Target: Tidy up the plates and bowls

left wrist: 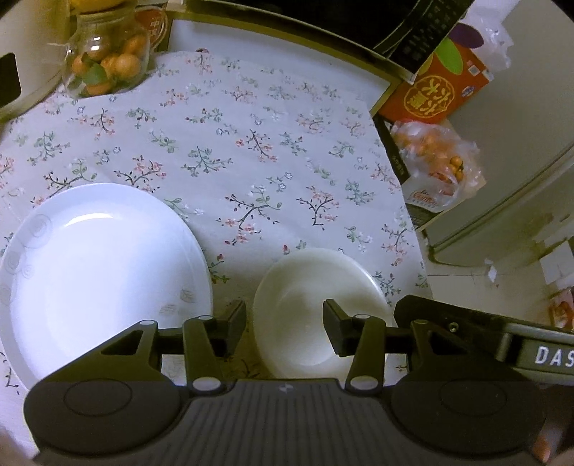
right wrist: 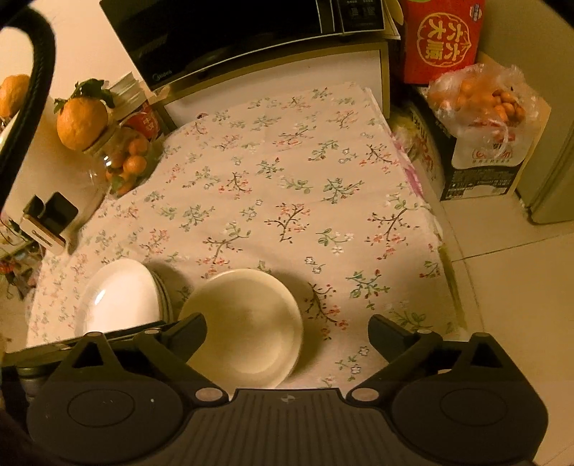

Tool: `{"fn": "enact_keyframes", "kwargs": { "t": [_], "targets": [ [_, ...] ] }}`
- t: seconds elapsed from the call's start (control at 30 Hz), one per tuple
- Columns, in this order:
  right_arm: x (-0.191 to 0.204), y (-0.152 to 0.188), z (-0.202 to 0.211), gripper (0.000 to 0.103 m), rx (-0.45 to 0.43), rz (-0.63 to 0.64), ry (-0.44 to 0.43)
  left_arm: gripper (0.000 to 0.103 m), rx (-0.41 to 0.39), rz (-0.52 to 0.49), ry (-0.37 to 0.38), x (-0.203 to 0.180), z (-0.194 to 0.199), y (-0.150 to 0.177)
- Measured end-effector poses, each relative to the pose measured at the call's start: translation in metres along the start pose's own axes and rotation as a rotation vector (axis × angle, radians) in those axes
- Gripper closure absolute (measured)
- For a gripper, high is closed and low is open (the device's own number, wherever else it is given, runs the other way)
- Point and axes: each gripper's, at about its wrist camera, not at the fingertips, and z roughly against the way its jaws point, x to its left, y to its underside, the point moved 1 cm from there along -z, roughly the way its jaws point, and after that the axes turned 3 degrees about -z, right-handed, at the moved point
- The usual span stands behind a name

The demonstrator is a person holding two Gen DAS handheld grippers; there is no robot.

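A white bowl sits on the flowered tablecloth near the front, with a wide white plate to its left. My left gripper is open over the bowl's left rim: one finger hangs outside it, the other over its inside, and neither pad presses. In the right wrist view the same bowl lies between the wide-open fingers of my right gripper, nearer the left finger. There the plate tops a small stack. The right gripper's body shows beside the bowl.
A glass jar of small oranges stands at the back left, with a larger orange on top. A microwave is at the back. Off the table's right edge are a red box and a bag of oranges.
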Motion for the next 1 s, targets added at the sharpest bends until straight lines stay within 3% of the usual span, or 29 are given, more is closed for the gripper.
{"fn": "enact_keyframes", "kwargs": {
  "t": [0.3,0.53,0.7,1.0],
  "targets": [
    [-0.006,-0.003,-0.006,0.003,0.029,-0.057,-0.006,0.060,0.020,0.004,-0.021,0.007,-0.008,0.001],
    [-0.019,-0.004,-0.018,0.004,0.089,-0.164,-0.035,0.053,0.043,0.010,-0.013,0.009,-0.014,0.002],
    [-0.024,-0.002,-0.028,0.025,0.124,-0.213,-0.033,0.053,0.040,0.006,-0.023,0.009,-0.016,0.001],
    [-0.016,0.002,-0.044,0.058,0.171,-0.167,0.008,0.063,0.055,-0.033,-0.045,0.004,-0.026,0.003]
  ]
}}
